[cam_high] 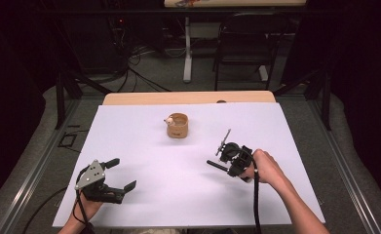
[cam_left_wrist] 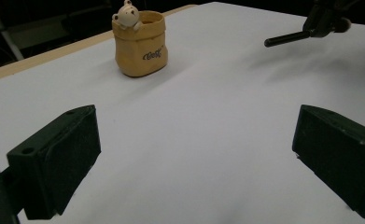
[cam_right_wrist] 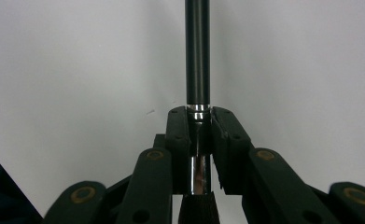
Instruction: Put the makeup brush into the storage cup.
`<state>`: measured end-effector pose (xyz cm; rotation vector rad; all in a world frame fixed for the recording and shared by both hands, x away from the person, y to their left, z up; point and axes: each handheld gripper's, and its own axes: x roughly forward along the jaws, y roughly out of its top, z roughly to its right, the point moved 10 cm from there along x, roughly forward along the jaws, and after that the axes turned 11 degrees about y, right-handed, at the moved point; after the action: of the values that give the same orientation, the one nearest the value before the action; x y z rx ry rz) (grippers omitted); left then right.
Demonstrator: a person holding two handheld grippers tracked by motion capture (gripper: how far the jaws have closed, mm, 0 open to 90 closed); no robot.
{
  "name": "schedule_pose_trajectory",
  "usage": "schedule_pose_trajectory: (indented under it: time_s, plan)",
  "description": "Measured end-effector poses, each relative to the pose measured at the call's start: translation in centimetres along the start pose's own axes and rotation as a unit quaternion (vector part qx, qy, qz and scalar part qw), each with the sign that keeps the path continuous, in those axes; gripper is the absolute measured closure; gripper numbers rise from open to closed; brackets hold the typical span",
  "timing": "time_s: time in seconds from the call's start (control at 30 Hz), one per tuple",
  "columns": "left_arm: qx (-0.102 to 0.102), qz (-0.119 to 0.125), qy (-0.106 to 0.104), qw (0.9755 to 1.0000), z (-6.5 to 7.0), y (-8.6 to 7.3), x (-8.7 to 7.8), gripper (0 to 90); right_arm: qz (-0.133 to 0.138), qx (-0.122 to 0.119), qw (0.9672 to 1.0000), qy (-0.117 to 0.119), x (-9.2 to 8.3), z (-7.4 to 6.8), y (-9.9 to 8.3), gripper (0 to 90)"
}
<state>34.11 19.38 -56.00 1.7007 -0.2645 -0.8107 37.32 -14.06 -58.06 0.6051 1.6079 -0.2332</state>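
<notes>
Left gripper (cam_high: 121, 174): nearest the high camera, at the table's near left; its two black fingers (cam_left_wrist: 54, 161) stand wide apart with nothing but bare sheet between them.
Left hand (cam_high: 88, 204): wraps the gripper's body from below, forearm coming in at the bottom edge.
Right gripper (cam_right_wrist: 200, 122): its fingers (cam_right_wrist: 178, 140) are pressed together, clamped on a brush just at the shiny metal collar.
Brush (cam_right_wrist: 198, 51): a slim black handle runs straight out past the right fingertips; the silver collar sits between the pads, and dark bristles show below them, toward the gripper's body. In the high view the handle (cam_high: 217, 165) pokes out leftward, level above the sheet.
Right hand (cam_high: 265, 168): grips the tool at the near right, well apart from the left fingers.
Pot (cam_left_wrist: 140, 44): a small tan, sack-shaped holder with a little bear figure on its rim; it stands upright well beyond the left fingertips, and ahead and left of the right ones.
White sheet (cam_high: 144, 146): covers the table (cam_high: 129, 99) under both grippers.
</notes>
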Motion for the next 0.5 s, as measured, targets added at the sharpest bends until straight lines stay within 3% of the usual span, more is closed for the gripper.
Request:
schedule_pose_trajectory:
  time_s: [0.17, 0.43, 0.5]
  plan:
    - [0.006, -0.006, -0.003, 1.0000, 0.3, -0.1, 0.3, 1.1, -0.006, -0.025, 0.9997, 0.002, -0.2, -0.2, 0.7, 77.2]
    - [0.009, -0.011, -0.001, 0.9999, 0.3, -0.2, 0.4, 1.0, 0.018, -0.059, 0.9980, 0.014, 0.3, -0.6, 2.2, 77.2]
    - [0.011, -0.012, -0.003, 0.9999, 0.3, -0.2, 0.5, 1.0, -0.004, -0.065, 0.9977, 0.019, 0.0, -0.8, 2.0, 77.2]
